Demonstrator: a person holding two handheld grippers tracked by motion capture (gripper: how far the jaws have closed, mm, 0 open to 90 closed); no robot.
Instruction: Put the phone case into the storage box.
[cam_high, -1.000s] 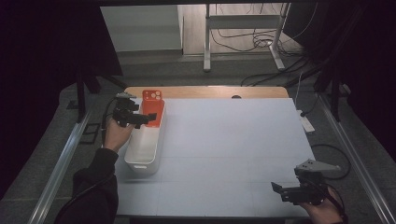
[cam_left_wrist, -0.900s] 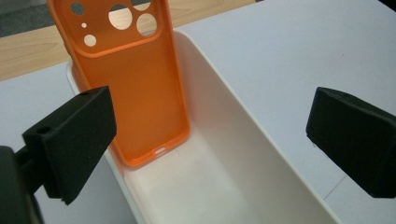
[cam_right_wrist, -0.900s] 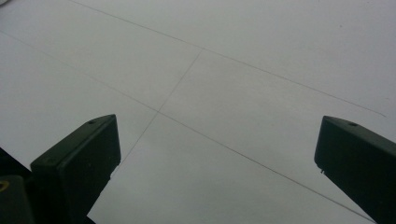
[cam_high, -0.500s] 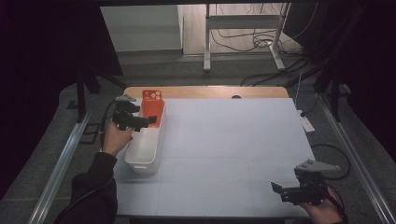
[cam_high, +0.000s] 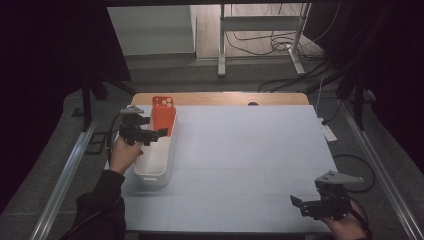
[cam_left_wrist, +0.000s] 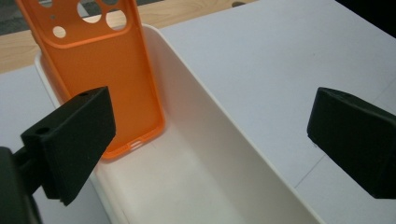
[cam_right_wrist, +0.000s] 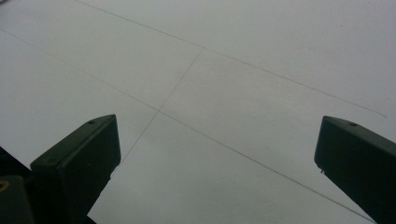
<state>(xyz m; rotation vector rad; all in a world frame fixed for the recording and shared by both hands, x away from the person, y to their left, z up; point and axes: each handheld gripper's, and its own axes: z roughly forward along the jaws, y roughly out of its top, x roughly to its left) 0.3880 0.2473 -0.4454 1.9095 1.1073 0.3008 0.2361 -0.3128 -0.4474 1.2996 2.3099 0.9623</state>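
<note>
An orange phone case (cam_high: 163, 116) stands up in a long white bin (cam_high: 152, 160). Its bottom end sits on the floor of the bin, and its top leans on the far end wall. The round camera holes are at the top. In the left gripper view, the phone case (cam_left_wrist: 109, 70) leans at the far end of the bin (cam_left_wrist: 201, 154), and the rest of the bin has nothing else in it.

The bin sits on the left side of the white tabletop (cam_high: 250, 155). A strip of brown wood shows along the far edge of the tabletop.

The left gripper (cam_high: 161, 133) hangs over the bin, just in front of the phone case. A hand (cam_high: 123, 154) holds it from the left side. Its fingers (cam_left_wrist: 70, 140) are spread wide apart and hold nothing. One finger is near the lower part of the case, but I cannot tell if it touches.

The right gripper (cam_high: 298, 206) is far away, near the front right corner of the tabletop. Its fingers (cam_right_wrist: 74, 163) are spread wide too, with bare white tabletop and thin lines below them.
</note>
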